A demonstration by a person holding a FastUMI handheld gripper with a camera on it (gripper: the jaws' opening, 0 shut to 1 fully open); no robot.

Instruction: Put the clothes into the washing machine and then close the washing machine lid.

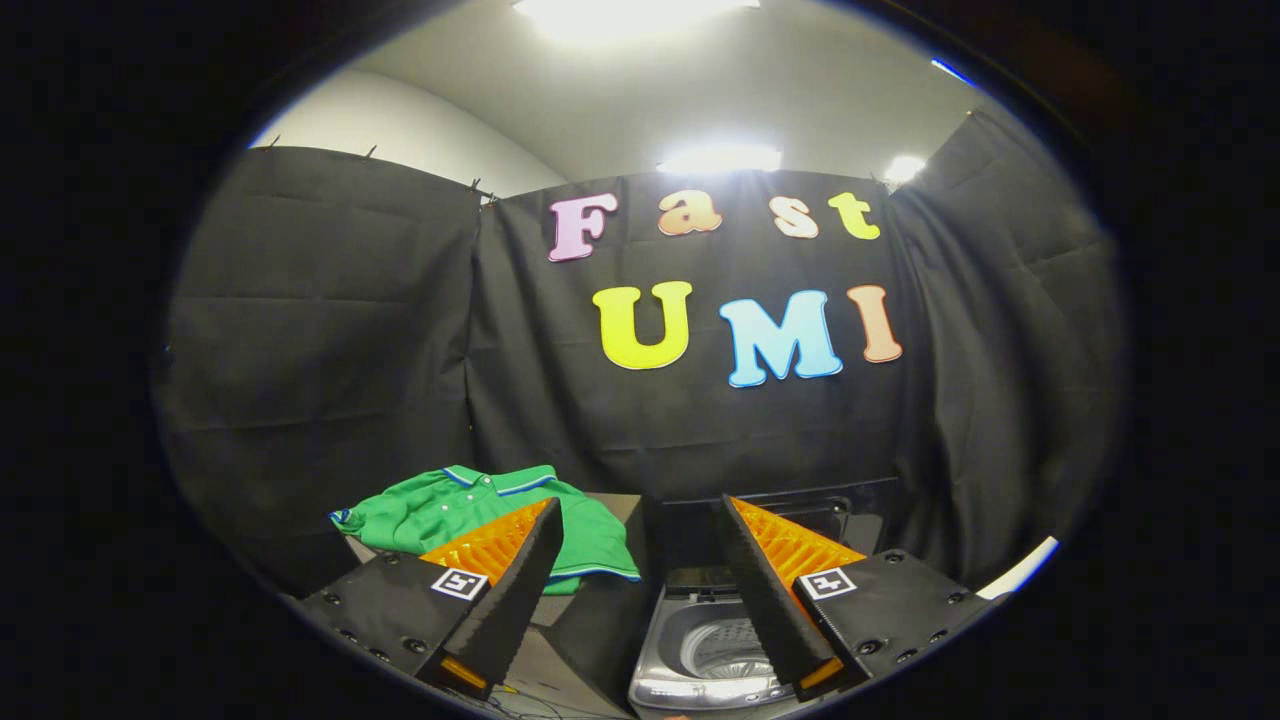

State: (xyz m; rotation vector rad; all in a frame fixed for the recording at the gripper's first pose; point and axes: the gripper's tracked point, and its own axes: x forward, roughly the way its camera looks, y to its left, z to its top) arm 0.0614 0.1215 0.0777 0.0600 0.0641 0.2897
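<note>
Nearest the camera: gripper [640, 520] with fingers spread wide apart, gripping nothing, each carrying a small square marker near its base. Between the fingers and a little toward the right one, at about 6 o'clock from the gap, washing machine [706, 650] seen from above, drum open, lid [780, 515] raised upright behind it at roughly 1 o'clock from the drum. Beyond the left finger, at about 10 o'clock from the gap, green shirt [450, 510] lying crumpled on a table [612, 505], collar with blue and white trim facing up, partly hidden by the left fingertip, clear of both fingers. Shirt just beside the machine, at about 10 o'clock from the drum
</note>
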